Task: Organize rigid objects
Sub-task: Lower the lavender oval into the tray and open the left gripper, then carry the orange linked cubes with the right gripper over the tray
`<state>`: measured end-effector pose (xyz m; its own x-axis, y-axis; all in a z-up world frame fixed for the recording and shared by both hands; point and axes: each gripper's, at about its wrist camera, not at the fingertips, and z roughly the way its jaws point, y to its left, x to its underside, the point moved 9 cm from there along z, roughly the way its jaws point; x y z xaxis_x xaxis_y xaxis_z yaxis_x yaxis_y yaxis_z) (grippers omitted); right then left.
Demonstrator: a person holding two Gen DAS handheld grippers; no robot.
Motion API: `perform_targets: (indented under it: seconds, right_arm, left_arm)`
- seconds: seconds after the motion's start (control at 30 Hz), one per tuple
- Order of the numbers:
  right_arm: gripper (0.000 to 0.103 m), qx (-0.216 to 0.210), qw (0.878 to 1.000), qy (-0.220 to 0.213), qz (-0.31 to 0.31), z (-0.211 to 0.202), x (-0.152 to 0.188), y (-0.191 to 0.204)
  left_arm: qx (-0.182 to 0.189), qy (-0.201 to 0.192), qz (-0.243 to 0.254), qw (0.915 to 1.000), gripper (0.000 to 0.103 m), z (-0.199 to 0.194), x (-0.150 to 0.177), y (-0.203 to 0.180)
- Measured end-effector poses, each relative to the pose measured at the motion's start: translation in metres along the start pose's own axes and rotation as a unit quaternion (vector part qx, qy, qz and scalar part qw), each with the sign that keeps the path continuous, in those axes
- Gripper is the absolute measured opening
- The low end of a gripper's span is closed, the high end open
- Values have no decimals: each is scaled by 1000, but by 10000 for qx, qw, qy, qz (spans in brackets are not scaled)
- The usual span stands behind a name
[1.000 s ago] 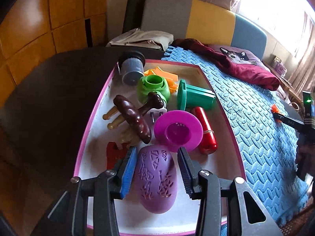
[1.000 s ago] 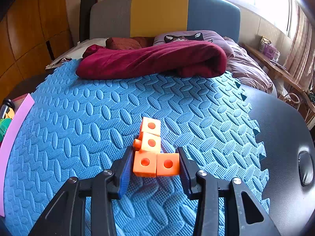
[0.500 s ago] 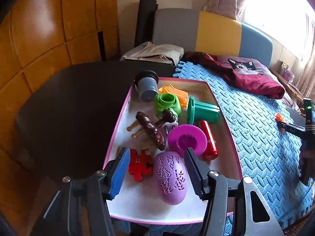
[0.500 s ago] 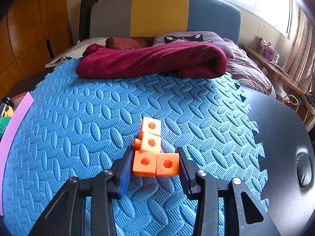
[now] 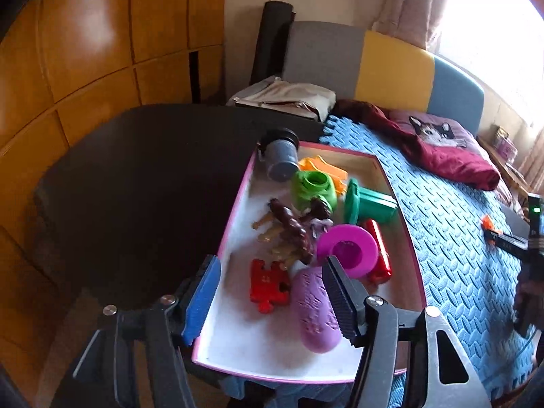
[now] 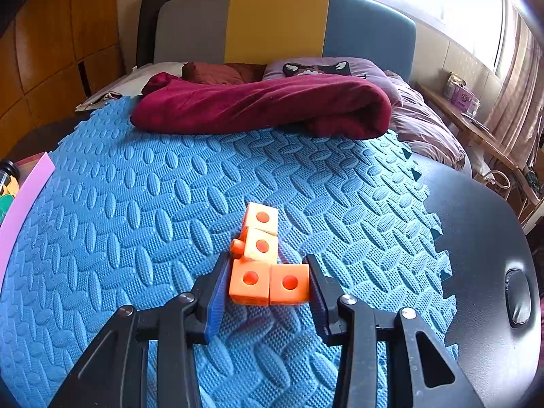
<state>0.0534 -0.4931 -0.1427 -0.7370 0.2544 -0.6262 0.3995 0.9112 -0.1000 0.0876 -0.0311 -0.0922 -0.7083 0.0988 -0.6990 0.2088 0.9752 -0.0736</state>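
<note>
While the left gripper (image 5: 268, 292), jaws just opened wide and holding nothing, hovers over the tray's (image 5: 238, 204) near end above the purple oval piece (image 5: 314, 312), the right gripper (image 6: 267, 284) clamps the orange block chain (image 6: 263, 265) on the blue mat (image 6: 136, 238).

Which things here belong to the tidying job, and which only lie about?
Job: orange blocks held by right gripper; pink-rimmed tray; purple toy, released below open left gripper.
Lying about: red blanket, cat pillow, blue mat.
</note>
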Motion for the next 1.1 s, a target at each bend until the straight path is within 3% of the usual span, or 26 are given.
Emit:
perform_targets:
  seconds: [0.3,0.63,0.87,1.1]
  right_arm:
    - [41,99,9994,81,306,-5,4,-1]
    - [42,-260,9977,375,496,-27,26,36]
    - [42,-1302,9906,-69,413,-80,24,102]
    - [42,-2409,9664,-563,-696,-146,24,228]
  left_arm:
    - [-242,-103,-334,9991,66,-5,-4,36]
    - [-243,-30,-355,9991,72,-3,3,39]
    - [-284,-28,-392,9988,74,-3,3,41]
    - [-331,-40,-441,9985,77,-3,3,45]
